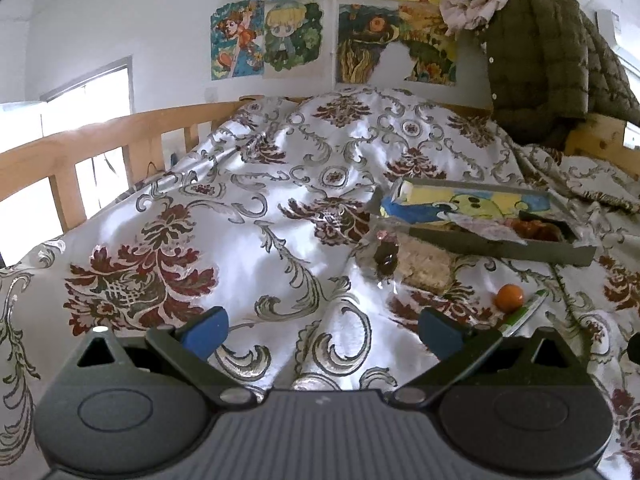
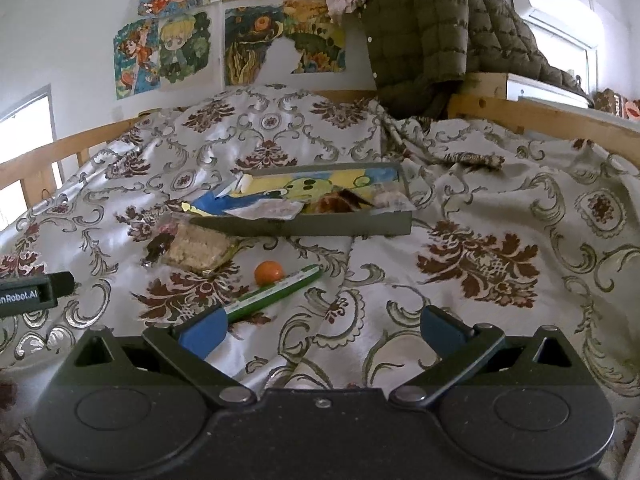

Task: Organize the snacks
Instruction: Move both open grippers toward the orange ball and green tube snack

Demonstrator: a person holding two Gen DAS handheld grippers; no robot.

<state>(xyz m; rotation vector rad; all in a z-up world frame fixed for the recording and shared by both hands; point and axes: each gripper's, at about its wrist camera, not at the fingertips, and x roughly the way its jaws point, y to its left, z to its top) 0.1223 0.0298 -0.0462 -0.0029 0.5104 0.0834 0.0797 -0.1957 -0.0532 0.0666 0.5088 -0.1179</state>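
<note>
A shallow grey tray (image 2: pixel 320 226) (image 1: pixel 520 246) with a cartoon lining lies on the patterned bedspread and holds several wrapped snacks. In front of its left end lies a clear-wrapped beige cracker pack (image 2: pixel 196 250) (image 1: pixel 426 266) with a dark snack (image 2: pixel 158 248) (image 1: pixel 386 260) beside it. A small orange ball-shaped sweet (image 2: pixel 269 273) (image 1: pixel 509 297) and a long green stick pack (image 2: pixel 276 292) (image 1: pixel 526 312) lie nearer. My right gripper (image 2: pixel 322 332) is open, its left finger just touching the stick pack's near end. My left gripper (image 1: pixel 322 332) is open over bare bedspread, left of the snacks.
Wooden bed rails (image 1: pixel 100 144) (image 2: pixel 540 120) run along the left and right sides. An olive quilted jacket (image 2: pixel 432 40) hangs at the far end below wall drawings (image 1: pixel 280 36). The left gripper's body (image 2: pixel 36 292) pokes in at the right wrist view's left edge.
</note>
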